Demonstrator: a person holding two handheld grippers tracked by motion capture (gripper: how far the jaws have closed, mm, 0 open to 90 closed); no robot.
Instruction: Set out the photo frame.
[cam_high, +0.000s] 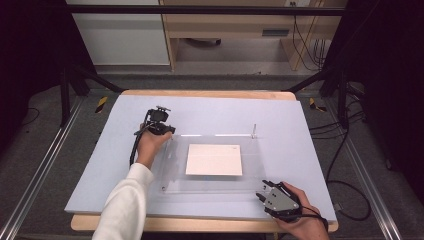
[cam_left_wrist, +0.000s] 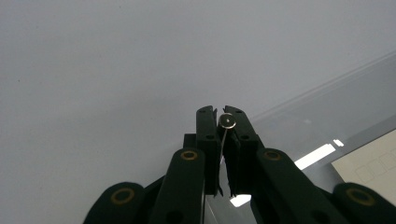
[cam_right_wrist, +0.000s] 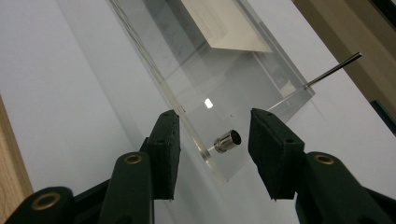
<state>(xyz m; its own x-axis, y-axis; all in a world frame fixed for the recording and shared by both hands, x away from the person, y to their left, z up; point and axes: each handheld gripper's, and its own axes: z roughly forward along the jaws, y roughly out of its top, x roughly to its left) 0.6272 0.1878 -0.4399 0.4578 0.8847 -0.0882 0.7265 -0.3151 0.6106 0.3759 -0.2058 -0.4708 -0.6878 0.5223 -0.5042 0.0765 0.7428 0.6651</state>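
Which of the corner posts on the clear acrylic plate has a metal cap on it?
The post at the near right corner, between the right gripper's open jaws. The far right post is bare.

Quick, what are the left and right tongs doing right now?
Left tongs: shut on a thin metal pin.
Right tongs: open, straddling the small metal cap at the acrylic plate's corner.

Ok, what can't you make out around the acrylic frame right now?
- Left gripper view: the jaws hide the pin's shaft below its head.
- High view: the metal cap is too small; the right gripper covers that corner.
- The paper's print is too faint.
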